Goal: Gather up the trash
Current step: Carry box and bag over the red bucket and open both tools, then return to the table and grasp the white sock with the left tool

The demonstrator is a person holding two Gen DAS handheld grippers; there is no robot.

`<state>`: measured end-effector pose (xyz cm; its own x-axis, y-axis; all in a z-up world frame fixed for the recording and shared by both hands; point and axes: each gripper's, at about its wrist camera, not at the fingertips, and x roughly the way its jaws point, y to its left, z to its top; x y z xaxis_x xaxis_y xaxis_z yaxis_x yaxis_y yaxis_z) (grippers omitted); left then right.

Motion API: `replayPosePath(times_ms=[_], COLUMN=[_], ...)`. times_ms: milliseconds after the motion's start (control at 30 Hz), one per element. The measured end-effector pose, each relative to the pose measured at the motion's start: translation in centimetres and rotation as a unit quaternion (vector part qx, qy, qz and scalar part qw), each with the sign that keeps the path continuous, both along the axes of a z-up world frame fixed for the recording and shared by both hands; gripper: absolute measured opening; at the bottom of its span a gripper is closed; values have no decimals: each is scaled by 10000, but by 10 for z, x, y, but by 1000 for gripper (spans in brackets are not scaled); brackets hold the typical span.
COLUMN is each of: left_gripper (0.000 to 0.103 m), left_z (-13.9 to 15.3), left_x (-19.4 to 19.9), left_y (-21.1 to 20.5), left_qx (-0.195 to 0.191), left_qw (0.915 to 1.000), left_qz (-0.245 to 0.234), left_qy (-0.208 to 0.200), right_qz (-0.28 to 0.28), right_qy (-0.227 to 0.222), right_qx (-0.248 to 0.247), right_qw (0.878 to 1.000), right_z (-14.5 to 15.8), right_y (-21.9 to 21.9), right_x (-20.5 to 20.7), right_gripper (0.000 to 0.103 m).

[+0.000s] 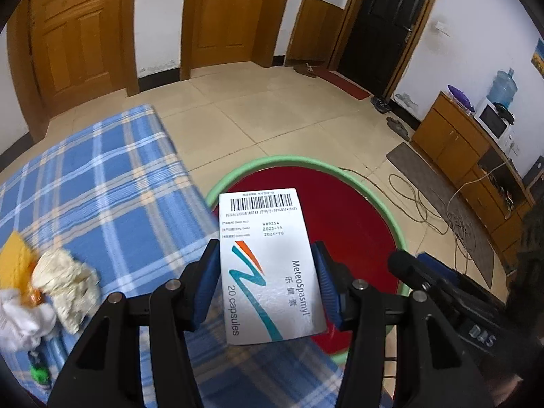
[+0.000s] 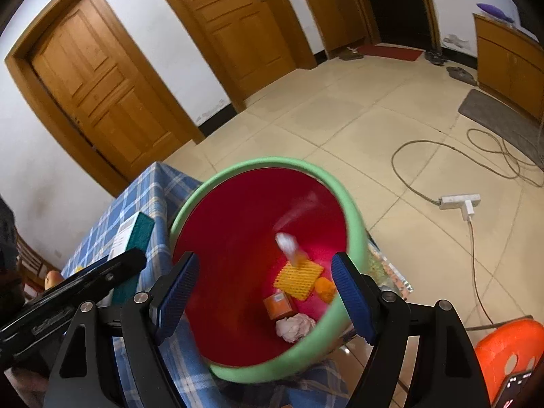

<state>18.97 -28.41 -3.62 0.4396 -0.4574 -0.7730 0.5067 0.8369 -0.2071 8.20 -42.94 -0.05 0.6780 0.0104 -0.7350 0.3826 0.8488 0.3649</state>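
My left gripper (image 1: pixel 265 244) is shut on a white medicine box (image 1: pixel 268 265) printed "20 capsules", holding it by its long sides above the near rim of the bin (image 1: pixel 306 161), which has a green rim and a red inside. That box (image 2: pixel 132 234) also shows at the left of the right wrist view. My right gripper (image 2: pixel 263 258) stands open over the bin (image 2: pixel 357 238) with nothing between its pads. Below it a blurred white scrap (image 2: pixel 285 243) trails a streak. On the bin's bottom lie a yellow mesh piece (image 2: pixel 299 278), an orange box (image 2: pixel 278 306) and a crumpled tissue (image 2: pixel 294 328).
The blue plaid tablecloth (image 1: pixel 102 187) carries more litter at the left: a crumpled cream tissue (image 1: pixel 64 282), a white wrapper (image 1: pixel 23 319) and a yellow piece (image 1: pixel 15 261). Cables and a power strip (image 2: pixel 459 202) lie on the tiled floor. An orange stool (image 2: pixel 506 350) stands at the right.
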Motion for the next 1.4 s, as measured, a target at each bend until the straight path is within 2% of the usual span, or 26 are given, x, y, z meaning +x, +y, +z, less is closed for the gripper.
replayPosePath(times_ms=[100,200,267,567,933,1167,1400], left_gripper=[55,68,68,68,68,68,68], left_z=[-3,0,2,16,34,41,35], left_x=[3,0,-3,-22,-44,-49,-40], left_y=[-5,-7,-6,20,93,141,175], left_qx=[-10,24,14,-106,-163,-118,424], left_qw=[10000,10000,10000,9998,9971,9933,9843], left_qz=[-28,80,64,187,730,1116,1602], left_qy=[34,-10,-43,-56,-143,-259,-606], right_qz=[-183,-237,-245,-159,325,629,888], right_qy=[18,12,-36,-119,-205,-106,-81], right_qx=[8,138,234,97,205,273,311], right_qw=[9998,9996,9994,9998,9991,9976,9955], right_z=[0,0,1,17,29,28,18], right_y=[-6,-12,-15,-2,49,80,102], right_x=[-10,-19,-24,-34,-42,-42,-35], right_gripper=[80,80,80,80,80,81,81])
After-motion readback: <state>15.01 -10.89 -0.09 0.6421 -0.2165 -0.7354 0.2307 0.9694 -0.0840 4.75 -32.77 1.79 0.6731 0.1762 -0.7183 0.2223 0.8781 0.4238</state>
